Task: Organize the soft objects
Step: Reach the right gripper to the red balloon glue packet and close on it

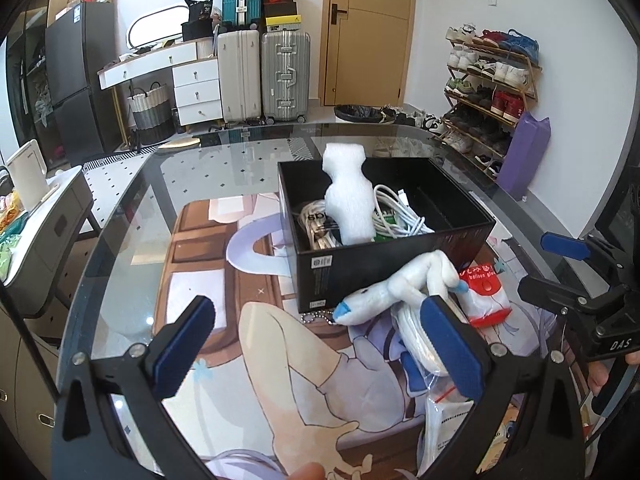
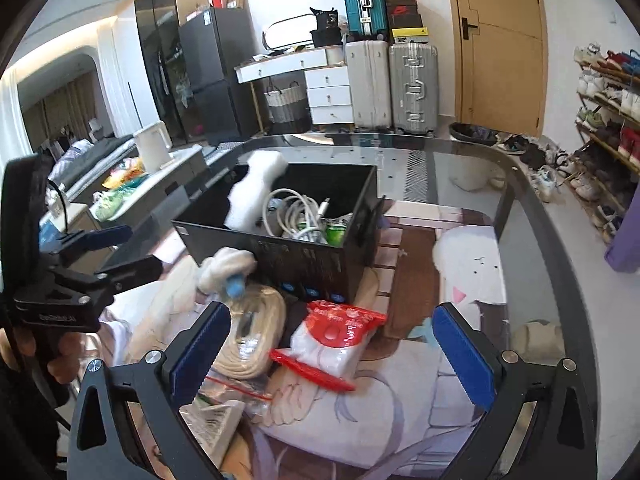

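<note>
Altogether one black box (image 1: 384, 240), one plush toy (image 1: 394, 292), both grippers' jaws wide apart.

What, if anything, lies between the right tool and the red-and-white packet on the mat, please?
Nothing visible. The right tool hangs open just over the red-and-white packet, which lies bare between its fingers. The coiled cord bundle lies beside it on the left, against the left finger, and the black box stands just behind it.
</note>
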`<state>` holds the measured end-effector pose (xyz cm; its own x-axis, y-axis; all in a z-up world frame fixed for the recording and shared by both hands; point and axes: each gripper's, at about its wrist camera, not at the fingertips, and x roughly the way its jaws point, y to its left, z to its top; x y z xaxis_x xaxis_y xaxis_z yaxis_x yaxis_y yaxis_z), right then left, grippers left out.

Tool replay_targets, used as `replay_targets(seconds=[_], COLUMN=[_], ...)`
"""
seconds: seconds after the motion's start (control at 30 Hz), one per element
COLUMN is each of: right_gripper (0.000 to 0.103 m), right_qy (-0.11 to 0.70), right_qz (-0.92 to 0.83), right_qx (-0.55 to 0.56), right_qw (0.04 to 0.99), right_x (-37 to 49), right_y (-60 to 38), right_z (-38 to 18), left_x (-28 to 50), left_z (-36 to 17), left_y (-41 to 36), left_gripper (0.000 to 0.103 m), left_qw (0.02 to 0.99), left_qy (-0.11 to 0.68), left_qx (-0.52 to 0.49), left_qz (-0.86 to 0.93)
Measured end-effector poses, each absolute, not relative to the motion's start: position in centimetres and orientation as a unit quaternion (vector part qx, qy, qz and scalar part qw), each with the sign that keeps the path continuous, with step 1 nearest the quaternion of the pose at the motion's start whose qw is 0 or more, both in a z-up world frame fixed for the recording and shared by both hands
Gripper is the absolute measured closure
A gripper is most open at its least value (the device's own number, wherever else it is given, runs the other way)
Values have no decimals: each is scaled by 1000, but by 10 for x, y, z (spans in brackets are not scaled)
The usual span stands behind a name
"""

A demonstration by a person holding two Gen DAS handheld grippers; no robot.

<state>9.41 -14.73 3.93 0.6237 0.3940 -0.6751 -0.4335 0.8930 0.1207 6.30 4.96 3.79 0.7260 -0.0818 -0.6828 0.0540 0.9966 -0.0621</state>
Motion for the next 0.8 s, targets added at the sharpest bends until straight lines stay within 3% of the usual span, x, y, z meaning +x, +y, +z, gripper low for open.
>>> replay_targets(seconds=[0.8], right_gripper=[1], right_qy=[418], right_qz=[225], right_qx=[-20], right_qw=[880], right_x=[109], right_y=[-146], right_z=[8], left_x=[74], left_z=[18], left_y=[46], left_gripper=[0], left_qw=[912], left_qy=[402], left_qx=[-52], left_qz=[-62])
